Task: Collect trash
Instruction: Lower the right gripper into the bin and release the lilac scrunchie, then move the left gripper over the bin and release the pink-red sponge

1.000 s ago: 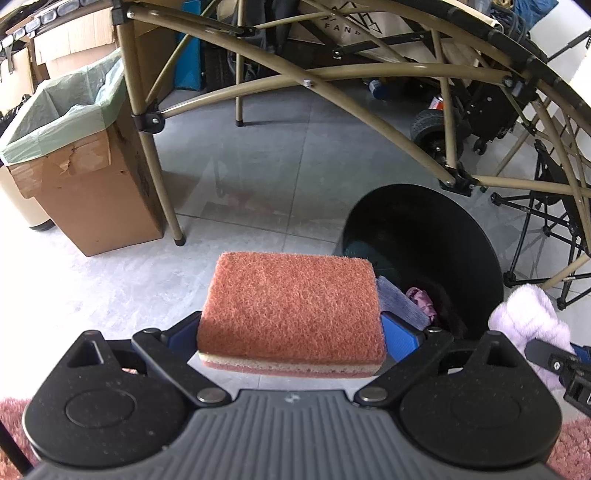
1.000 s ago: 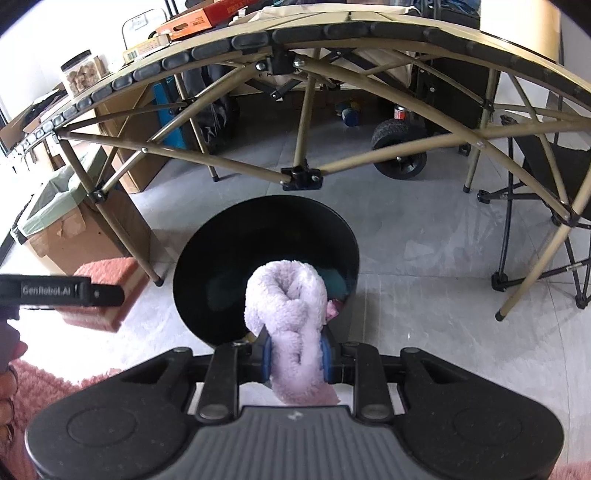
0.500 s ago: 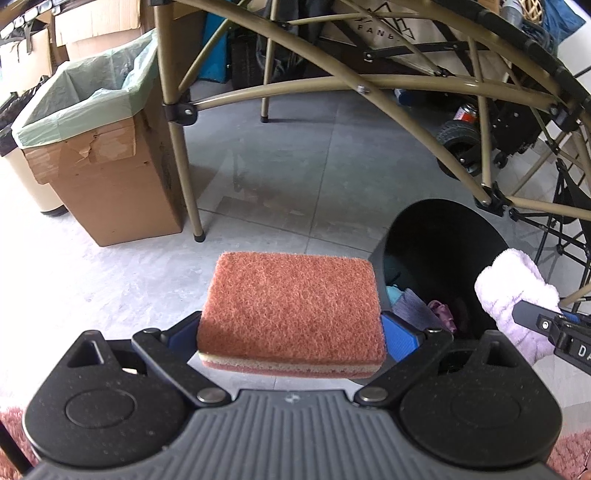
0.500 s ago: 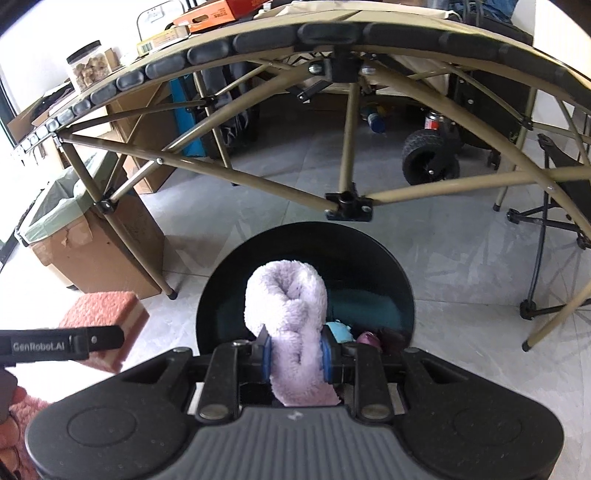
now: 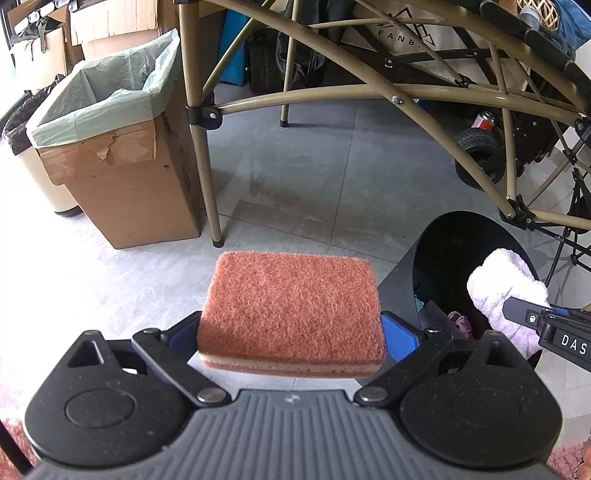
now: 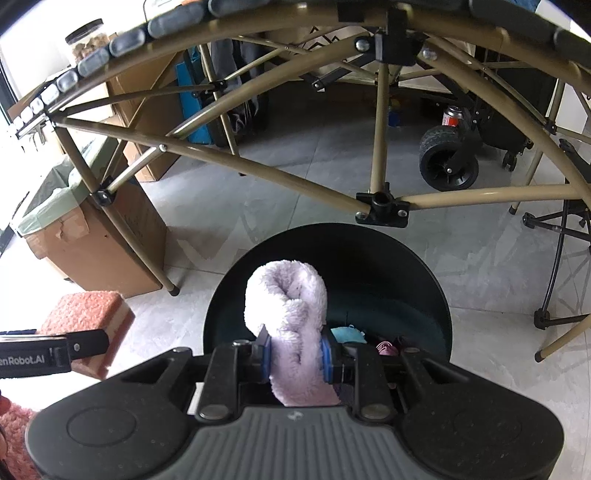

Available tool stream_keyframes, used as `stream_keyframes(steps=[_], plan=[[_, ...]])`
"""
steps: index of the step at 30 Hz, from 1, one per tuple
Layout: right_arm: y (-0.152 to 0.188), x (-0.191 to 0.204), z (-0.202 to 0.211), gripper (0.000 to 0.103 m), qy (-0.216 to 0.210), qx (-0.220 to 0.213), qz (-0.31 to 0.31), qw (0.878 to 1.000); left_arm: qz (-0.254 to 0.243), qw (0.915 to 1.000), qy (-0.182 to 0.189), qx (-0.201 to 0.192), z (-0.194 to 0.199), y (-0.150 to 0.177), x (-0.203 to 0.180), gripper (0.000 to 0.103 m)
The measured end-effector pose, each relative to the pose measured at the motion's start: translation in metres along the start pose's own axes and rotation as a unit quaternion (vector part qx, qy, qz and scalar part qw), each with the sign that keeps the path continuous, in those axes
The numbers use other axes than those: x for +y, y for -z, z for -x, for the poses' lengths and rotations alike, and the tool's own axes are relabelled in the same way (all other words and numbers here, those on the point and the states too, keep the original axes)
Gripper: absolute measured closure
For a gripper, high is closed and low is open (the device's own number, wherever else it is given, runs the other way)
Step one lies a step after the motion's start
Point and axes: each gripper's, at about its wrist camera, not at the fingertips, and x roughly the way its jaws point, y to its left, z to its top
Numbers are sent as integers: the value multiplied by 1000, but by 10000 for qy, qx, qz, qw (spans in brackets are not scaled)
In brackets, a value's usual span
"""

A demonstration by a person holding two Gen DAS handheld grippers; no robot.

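Left wrist view: left tool (image 5: 291,332) clamped on sponge (image 5: 291,310), held flat above the floor beside black bin (image 5: 413,266); "FANB" legible on bag (image 5: 399,35) behind desk frame (image 5: 207,155); "DAS" on right tool's arm. Right wrist view: right tool (image 6: 295,356) nearly closed, pinching lilac towel (image 6: 288,306) over the bin's mouth; "enRobot.AI" printed on left tool's arm. Lined carton (image 5: 122,177) at left.
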Motion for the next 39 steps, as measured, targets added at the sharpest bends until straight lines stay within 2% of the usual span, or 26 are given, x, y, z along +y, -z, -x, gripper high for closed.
stream_keyframes(steps=[3, 9, 10, 11, 13, 14, 27, 39], plan=[[0, -1, -3, 77, 18, 42, -39, 10000, 5, 10000, 2, 4, 0, 1, 0, 4], [2, -7, -9, 57, 20, 198, -297, 9994, 11, 10000, 8, -5, 2, 1, -1, 4], [2, -9, -9, 46, 58, 199, -337, 9992, 7, 10000, 11, -11, 2, 2, -1, 4], [2, -10, -9, 27, 112, 210, -363, 9991, 3, 10000, 9, -16, 3, 2, 0, 4], [2, -12, -10, 2, 187, 205, -366, 9989, 4, 10000, 1, -20, 3, 2, 0, 4], [3, -12, -10, 0, 206, 195, -360, 9989, 4, 10000, -3, -16, 3, 2, 0, 4], [5, -15, -10, 0, 266, 238, -316, 9989, -21, 10000, -21, -31, 5, 2, -1, 4], [5, -18, 5, 0, 211, 52, -231, 9995, -155, 9998, 23, -111, 7, 3, -7, 4]])
